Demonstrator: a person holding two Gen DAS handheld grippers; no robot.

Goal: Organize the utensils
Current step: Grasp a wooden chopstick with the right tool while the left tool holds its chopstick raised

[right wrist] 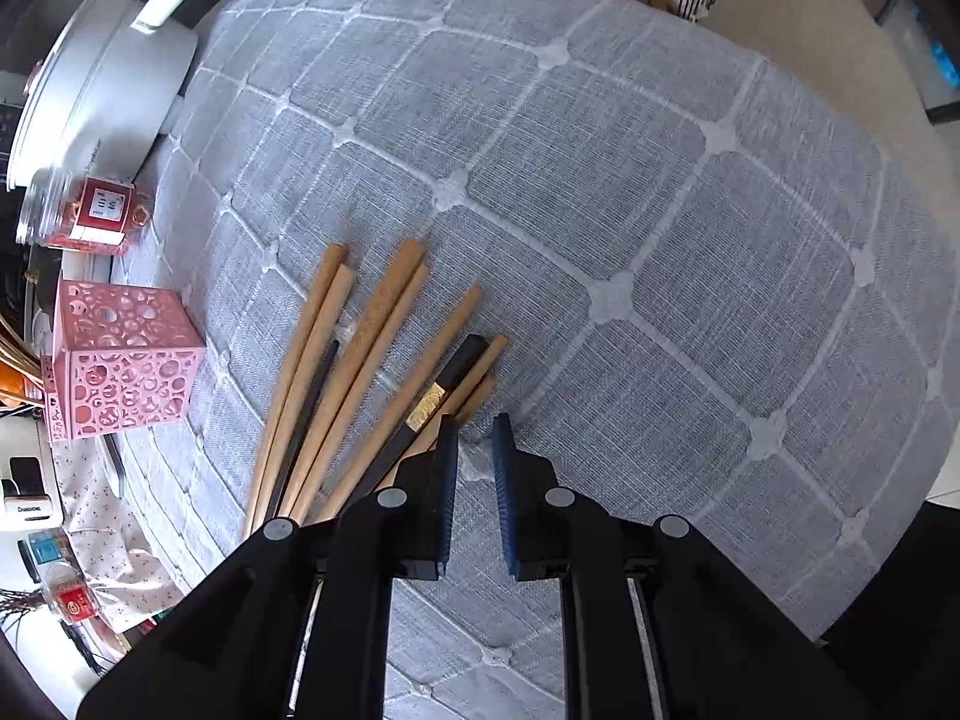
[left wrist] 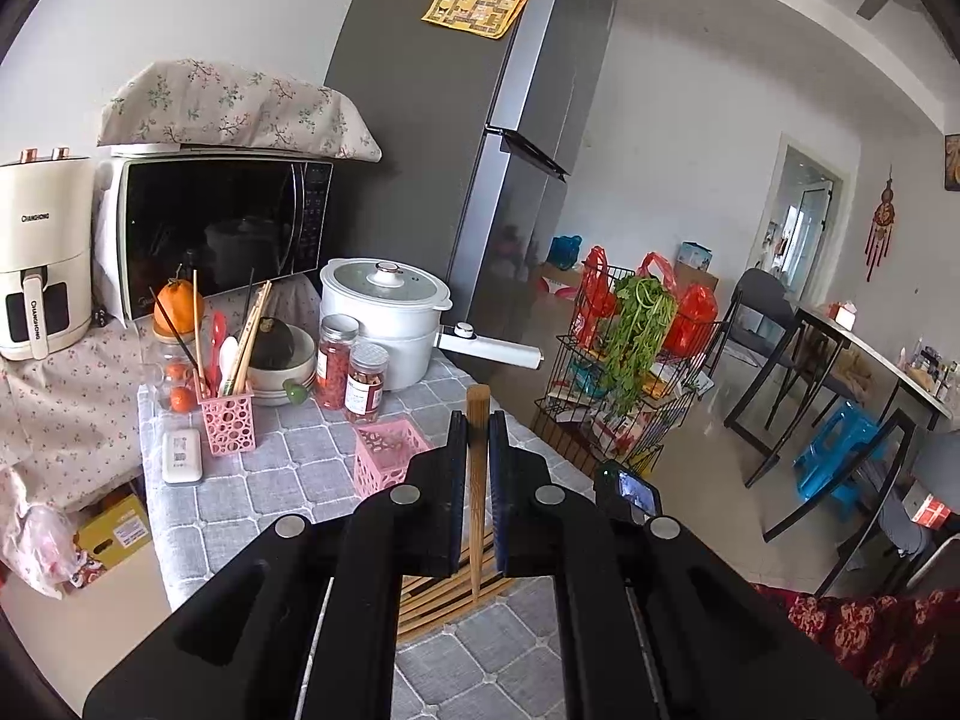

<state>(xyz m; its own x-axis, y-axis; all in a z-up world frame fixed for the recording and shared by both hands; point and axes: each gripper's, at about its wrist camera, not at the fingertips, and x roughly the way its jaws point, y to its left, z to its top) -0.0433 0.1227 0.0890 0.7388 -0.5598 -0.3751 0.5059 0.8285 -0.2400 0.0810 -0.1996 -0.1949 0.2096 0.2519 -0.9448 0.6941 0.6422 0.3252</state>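
Note:
My left gripper [left wrist: 477,429] is shut on a wooden chopstick [left wrist: 477,480] and holds it upright above the table, over a pile of wooden chopsticks [left wrist: 444,591]. An empty pink holder [left wrist: 387,462] lies just left of it; a second pink holder [left wrist: 228,417] further left holds chopsticks and spoons. My right gripper [right wrist: 475,435] is open and empty, low over the grey tablecloth [right wrist: 630,192], just right of the chopstick pile [right wrist: 360,372], which includes two black chopsticks [right wrist: 441,399]. The pink holder [right wrist: 129,360] also shows at the left in the right wrist view.
A white pot [left wrist: 384,312], two jars [left wrist: 354,372], a bowl [left wrist: 282,369] and a microwave [left wrist: 222,228] stand at the table's back. An air fryer [left wrist: 42,258] is far left. A wire rack with greens [left wrist: 630,360] stands beyond the table edge.

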